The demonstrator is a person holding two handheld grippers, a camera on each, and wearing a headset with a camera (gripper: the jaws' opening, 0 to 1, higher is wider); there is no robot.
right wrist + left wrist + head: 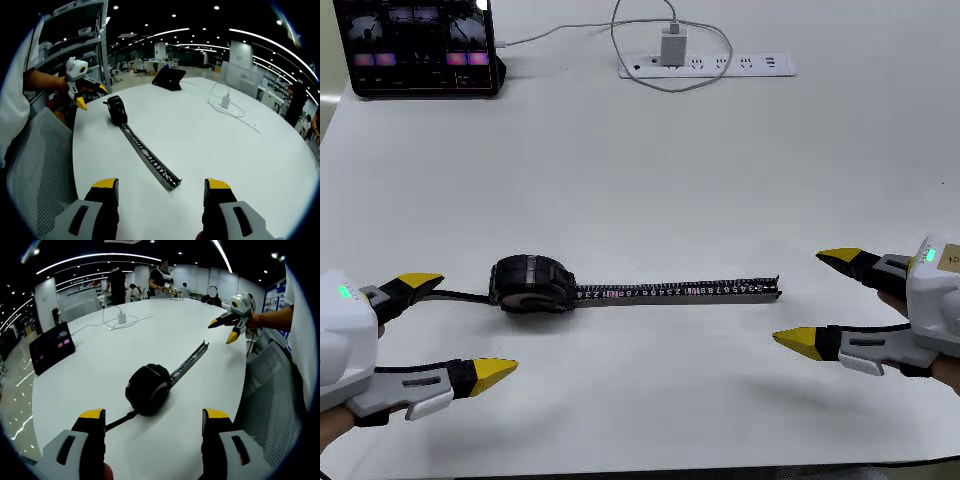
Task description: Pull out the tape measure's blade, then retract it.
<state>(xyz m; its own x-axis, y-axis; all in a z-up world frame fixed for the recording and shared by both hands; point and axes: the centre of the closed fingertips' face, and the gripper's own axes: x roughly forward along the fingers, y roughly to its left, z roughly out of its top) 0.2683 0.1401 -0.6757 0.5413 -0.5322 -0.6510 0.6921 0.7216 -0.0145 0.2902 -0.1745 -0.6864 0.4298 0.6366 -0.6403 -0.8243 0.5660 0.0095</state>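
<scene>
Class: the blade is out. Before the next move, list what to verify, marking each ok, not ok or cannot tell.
1. Blade pulled out of the case, lying flat on the table: ok.
2. Left claw open, aimed at the case: ok.
3. Right claw open, in line with the blade: ok.
4. Case held steady by a claw: not ok, both stand apart.
5. Blade free to spring back: cannot tell.

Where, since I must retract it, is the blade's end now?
In the head view, the blade's end lies on the table right of centre, at the mouth of the open right claw.
</scene>
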